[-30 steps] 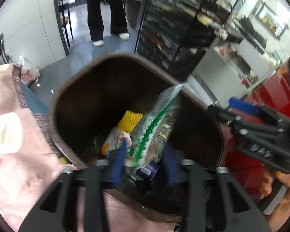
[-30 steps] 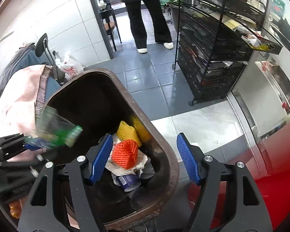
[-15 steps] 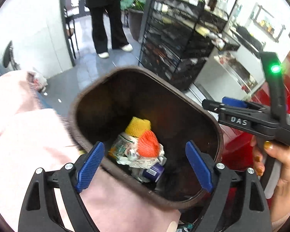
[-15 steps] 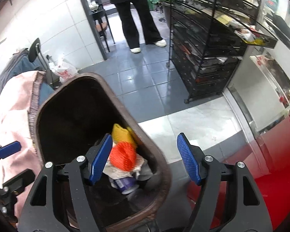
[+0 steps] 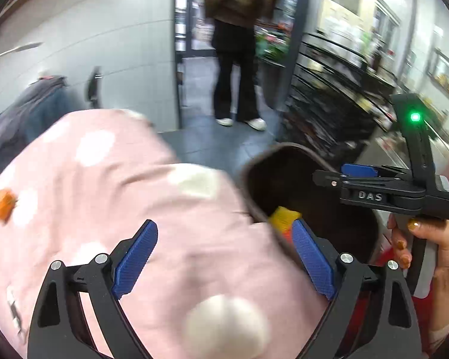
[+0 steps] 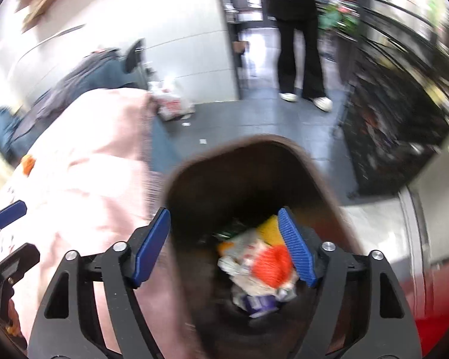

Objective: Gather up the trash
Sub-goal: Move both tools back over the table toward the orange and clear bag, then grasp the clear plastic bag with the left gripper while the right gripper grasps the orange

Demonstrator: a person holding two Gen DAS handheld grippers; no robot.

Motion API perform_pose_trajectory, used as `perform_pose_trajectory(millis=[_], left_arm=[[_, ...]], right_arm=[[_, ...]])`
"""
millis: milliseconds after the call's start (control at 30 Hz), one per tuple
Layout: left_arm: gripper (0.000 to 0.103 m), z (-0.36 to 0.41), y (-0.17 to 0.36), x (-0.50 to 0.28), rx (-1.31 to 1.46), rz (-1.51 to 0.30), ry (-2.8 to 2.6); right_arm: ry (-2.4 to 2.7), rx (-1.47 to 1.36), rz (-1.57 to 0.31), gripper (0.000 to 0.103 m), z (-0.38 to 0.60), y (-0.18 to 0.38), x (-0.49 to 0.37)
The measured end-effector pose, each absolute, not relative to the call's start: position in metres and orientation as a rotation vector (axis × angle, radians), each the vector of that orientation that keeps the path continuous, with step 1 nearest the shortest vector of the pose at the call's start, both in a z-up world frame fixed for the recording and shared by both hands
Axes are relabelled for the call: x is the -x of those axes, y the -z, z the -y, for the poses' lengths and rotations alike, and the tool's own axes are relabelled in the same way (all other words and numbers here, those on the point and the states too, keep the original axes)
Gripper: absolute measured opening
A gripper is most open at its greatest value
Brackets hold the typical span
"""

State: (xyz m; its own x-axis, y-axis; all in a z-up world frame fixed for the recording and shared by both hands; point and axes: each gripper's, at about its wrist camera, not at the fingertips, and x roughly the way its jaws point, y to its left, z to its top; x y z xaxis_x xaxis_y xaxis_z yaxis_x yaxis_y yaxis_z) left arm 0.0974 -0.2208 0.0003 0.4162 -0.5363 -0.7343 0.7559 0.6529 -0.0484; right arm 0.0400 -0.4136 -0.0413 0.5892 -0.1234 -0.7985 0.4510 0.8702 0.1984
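Trash (image 6: 262,264) lying in brown bin (image 6: 254,146), near right of pink polka-dot cloth (image 5: 104,179).
Left gripper (image 5: 224,258) and right gripper (image 6: 224,246) hovering spread, empty; orange foam net (image 6: 272,264), wrappers probably light, crushable: pinching loose edges.

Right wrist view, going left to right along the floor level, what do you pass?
Pink blanket → brown bin → black wire rack → red surface.
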Motion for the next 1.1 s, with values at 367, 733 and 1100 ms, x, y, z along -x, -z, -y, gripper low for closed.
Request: perform_pose_trajectory(millis=[367,733,1100], left_arm=[[0.090,0.100,-0.003,-0.149,-0.229,-0.773,0.473],[0.090,-0.068,0.004,-0.217,-0.067,-0.791,0.126],[0.088,-0.170,0.029,-0.328,-0.010,-0.868,-0.080]], right_arm=[[0.004,-0.263,-0.823,0.077,0.308,0.011,-0.129],[-0.307,-0.153,-0.847,0.077,0.187,-0.006,-0.212],[-0.449,0.008,-0.874,0.077,0.082,0.000,-0.303]])
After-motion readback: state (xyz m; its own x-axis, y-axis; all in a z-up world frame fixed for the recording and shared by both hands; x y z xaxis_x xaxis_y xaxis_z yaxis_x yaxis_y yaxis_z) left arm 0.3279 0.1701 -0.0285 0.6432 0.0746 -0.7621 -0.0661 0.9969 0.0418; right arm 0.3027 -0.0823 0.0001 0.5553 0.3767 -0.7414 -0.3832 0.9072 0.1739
